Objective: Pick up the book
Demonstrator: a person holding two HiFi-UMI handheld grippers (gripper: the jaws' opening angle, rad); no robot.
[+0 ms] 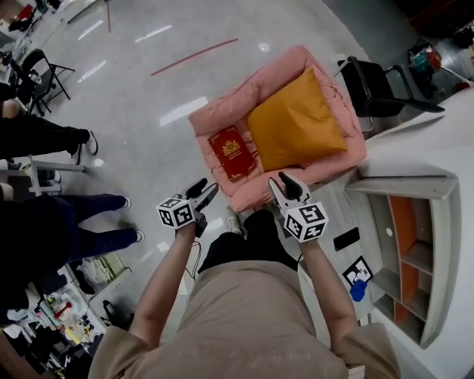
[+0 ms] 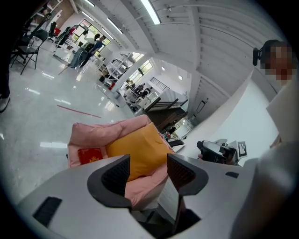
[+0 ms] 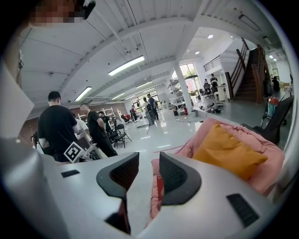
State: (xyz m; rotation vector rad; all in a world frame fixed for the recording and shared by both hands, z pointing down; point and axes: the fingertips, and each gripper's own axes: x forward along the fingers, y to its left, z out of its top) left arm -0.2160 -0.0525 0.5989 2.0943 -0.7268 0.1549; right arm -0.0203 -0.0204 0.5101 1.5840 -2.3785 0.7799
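**Red book lies on the pink armchair; both grippers open and empty**

A glossy grey floor (image 1: 133, 111) runs through a large hall. A red tape line (image 1: 196, 56) crosses it at the upper middle of the head view. A pink armchair (image 1: 222, 111) sits at the centre of that frame. A mustard cushion (image 1: 296, 122) lies on the right of its seat, and the red book (image 1: 232, 152) lies flat on the left, just beside the cushion. A black chair (image 1: 378, 85) stands at the upper right, and a white shelf unit (image 1: 442, 222) with orange-backed compartments is at the right edge. Bystanders' legs (image 1: 44, 137) show at the left edge.

The left gripper (image 1: 206, 189) and right gripper (image 1: 280, 182) hang just below the armchair's near edge in the frame, apart from the book.

In the left gripper view the jaws stand well apart with nothing between them. Cushion and pink seat show through the gap, and the book is at the lower left, beyond the left jaw. In the right gripper view the jaws are parted by a narrower gap and are also empty. A strip of red against pink shows in that gap.

Only the gripper views show the white beamed ceiling with its strip lights (image 2: 149, 11), a staircase (image 3: 252, 70) and standing people (image 3: 56, 126). Only the head view shows the shelf unit and the book's whole gold-printed cover.
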